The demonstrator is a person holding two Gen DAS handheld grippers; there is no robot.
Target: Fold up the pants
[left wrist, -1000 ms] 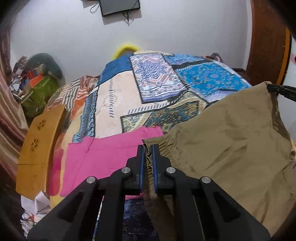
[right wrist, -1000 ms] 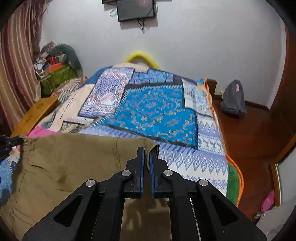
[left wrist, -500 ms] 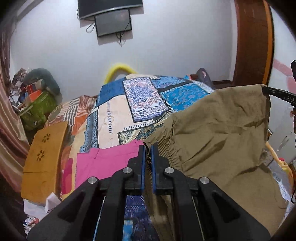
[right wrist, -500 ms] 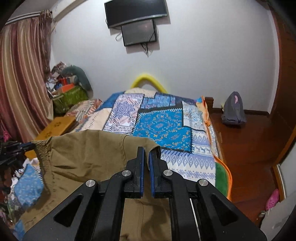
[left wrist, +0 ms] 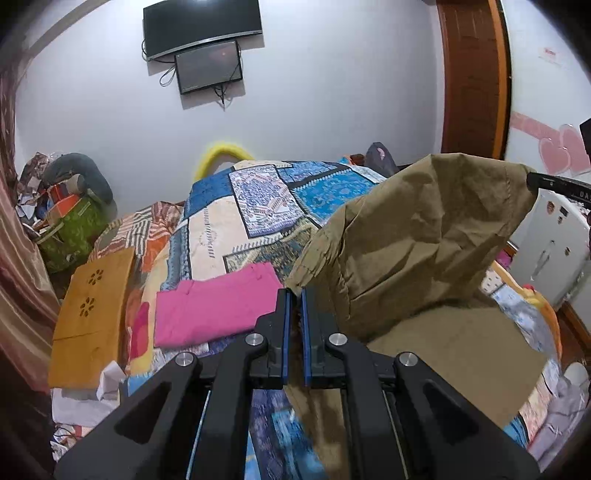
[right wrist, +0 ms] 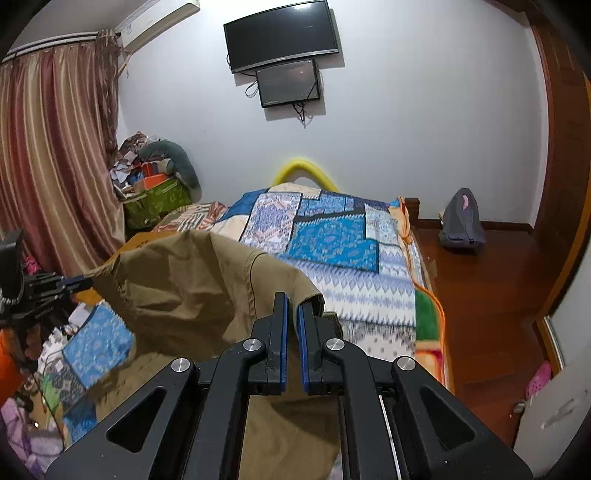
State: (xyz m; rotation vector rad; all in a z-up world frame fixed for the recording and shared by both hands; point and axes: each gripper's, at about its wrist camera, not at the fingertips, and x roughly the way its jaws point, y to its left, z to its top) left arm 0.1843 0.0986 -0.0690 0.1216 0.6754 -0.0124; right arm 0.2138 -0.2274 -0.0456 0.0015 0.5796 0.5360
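Right now you hold the khaki pants (left wrist: 424, 236) in the air above the near end of the bed (right wrist: 332, 236), stretched between both tools, so the held top edge runs side to side in front of you. In the left wrist view it climbs from the left gripper (left wrist: 294, 295) toward 2 o'clock, where the right tool's tip shows at the far corner. In the right wrist view it runs from the right gripper (right wrist: 291, 299) toward 10 o'clock, where the left tool pinches the other corner. Each gripper is clenched on a corner of the cloth, and the rest sags below and between them. Neither hand is nearer; the fold likely turns on both moving together.

The patchwork bedspread (left wrist: 258, 206) stretches away toward 12 o'clock, with free space beyond the pants. A folded pink garment (left wrist: 214, 306) lies on it at about 10 o'clock from your left gripper, so lay the pants clear of it. Farther off, a television (right wrist: 280, 35) hangs on the white wall at 12 o'clock.
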